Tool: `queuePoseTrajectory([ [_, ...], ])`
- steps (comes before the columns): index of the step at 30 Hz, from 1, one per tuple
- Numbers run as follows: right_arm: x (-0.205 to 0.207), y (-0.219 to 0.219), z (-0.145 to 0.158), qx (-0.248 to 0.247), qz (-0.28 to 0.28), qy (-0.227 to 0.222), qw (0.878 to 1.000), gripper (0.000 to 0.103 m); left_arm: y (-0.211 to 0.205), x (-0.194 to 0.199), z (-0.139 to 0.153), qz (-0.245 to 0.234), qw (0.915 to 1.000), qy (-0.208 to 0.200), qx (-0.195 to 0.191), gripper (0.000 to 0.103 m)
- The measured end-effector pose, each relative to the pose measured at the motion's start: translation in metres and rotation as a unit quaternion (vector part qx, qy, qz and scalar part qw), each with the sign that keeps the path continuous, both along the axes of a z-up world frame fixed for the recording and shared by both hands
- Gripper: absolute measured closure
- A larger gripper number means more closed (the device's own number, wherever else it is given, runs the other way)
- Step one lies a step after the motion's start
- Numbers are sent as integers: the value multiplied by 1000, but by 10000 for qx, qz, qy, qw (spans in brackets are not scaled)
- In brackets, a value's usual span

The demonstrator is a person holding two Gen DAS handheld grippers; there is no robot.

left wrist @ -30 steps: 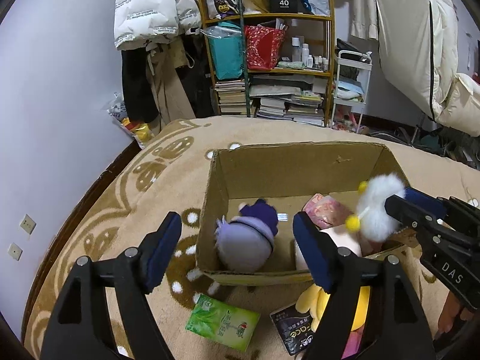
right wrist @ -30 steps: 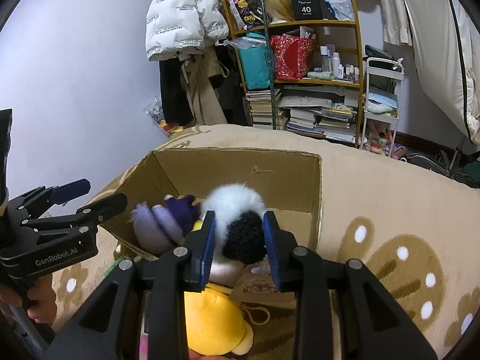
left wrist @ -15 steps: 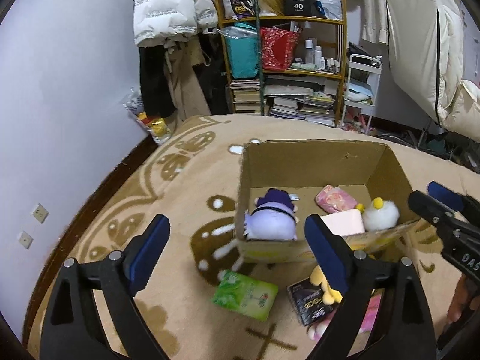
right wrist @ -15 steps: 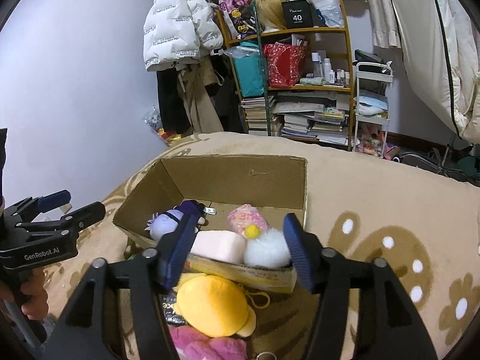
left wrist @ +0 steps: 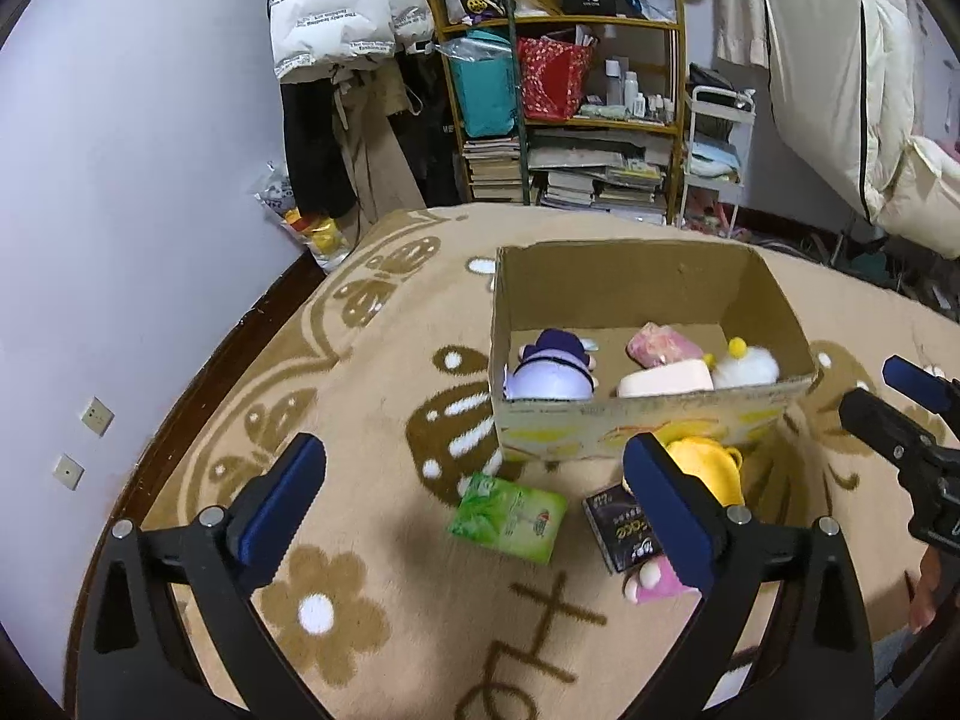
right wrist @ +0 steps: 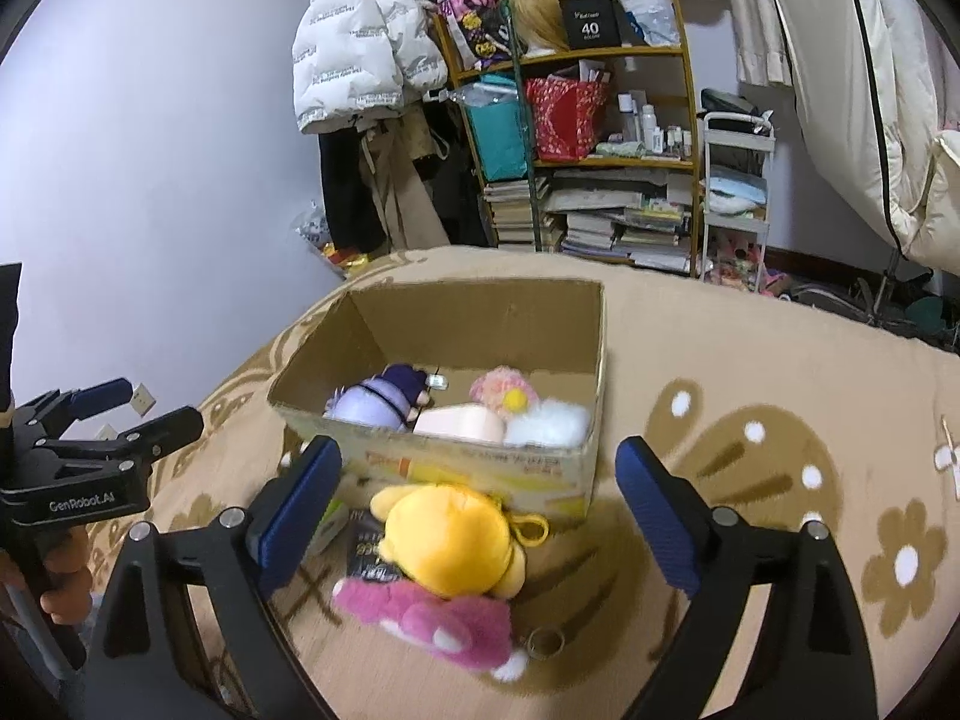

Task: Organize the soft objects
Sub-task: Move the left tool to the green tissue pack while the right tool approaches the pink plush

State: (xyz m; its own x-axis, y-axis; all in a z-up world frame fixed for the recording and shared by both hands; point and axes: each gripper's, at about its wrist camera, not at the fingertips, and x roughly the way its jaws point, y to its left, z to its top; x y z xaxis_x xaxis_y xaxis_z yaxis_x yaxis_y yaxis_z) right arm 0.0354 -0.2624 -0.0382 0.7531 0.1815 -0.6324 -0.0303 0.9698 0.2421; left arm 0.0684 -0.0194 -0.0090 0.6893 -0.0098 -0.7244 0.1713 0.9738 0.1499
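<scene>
A pale lilac wall runs down the left side, with two switch plates low on it and a dark wooden skirting along its foot. A tan carpet patterned with brown butterflies and white-centred flowers covers the floor. Against the far wall stands a wooden shelf unit crammed with bags, bottles and stacked books, a white puffer jacket hanging beside it. A white trolley stands to its right, beside cream bedding.
</scene>
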Motion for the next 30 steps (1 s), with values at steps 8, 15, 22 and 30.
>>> queuePoseTrajectory([
  [8,-5,12,-16,-24,147,302,9994,6,-2,3,-22,-100,9983,545,161,4],
  [15,-1,8,-32,219,83,608,9979,6,-2,12,-40,-121,9957,884,257,4],
  [22,6,4,-50,355,27,896,9953,6,-3,25,-61,-114,9919,1222,318,4],
  [30,16,5,-71,424,94,1221,9916,6,-5,40,-82,-87,9874,1552,283,4],
])
